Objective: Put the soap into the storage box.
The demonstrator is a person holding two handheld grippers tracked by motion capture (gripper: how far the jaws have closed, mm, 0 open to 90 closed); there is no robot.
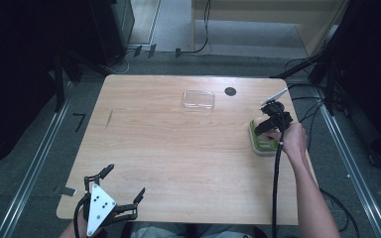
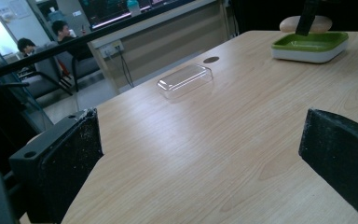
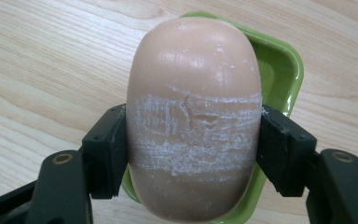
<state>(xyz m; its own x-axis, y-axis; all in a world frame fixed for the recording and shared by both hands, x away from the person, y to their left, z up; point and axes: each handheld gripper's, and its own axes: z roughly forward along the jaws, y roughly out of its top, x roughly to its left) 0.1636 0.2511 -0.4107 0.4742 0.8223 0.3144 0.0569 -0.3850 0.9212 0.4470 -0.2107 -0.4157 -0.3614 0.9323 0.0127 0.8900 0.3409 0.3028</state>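
A wooden table (image 1: 178,148) seen from above, with a person seated at its near edge. At the near left corner, the left gripper (image 1: 113,184) rests in the person's left hand, a grey three-cornered plate on top. Its jaws stand wide apart with nothing between them; in the left gripper view they frame bare wood.

Toward the far edge, near the middle, lies a clear plastic lid (image 1: 198,99), flat on the table. Just to its right, close to the far edge, is a small dark round spot (image 1: 230,91) in the wood.

By the right edge sits a green dish (image 1: 261,144) with a white base. The right gripper (image 1: 273,119), held in the person's right hand (image 1: 293,139), is over the dish. In the right gripper view, its jaws are clamped on the two long sides of a peach-coloured soap (image 3: 193,116), an oval bar with a band of white scuff marks across its middle. The soap hangs over the dish (image 3: 279,70), whose green rim shows around it; whether the soap touches the dish cannot be told.
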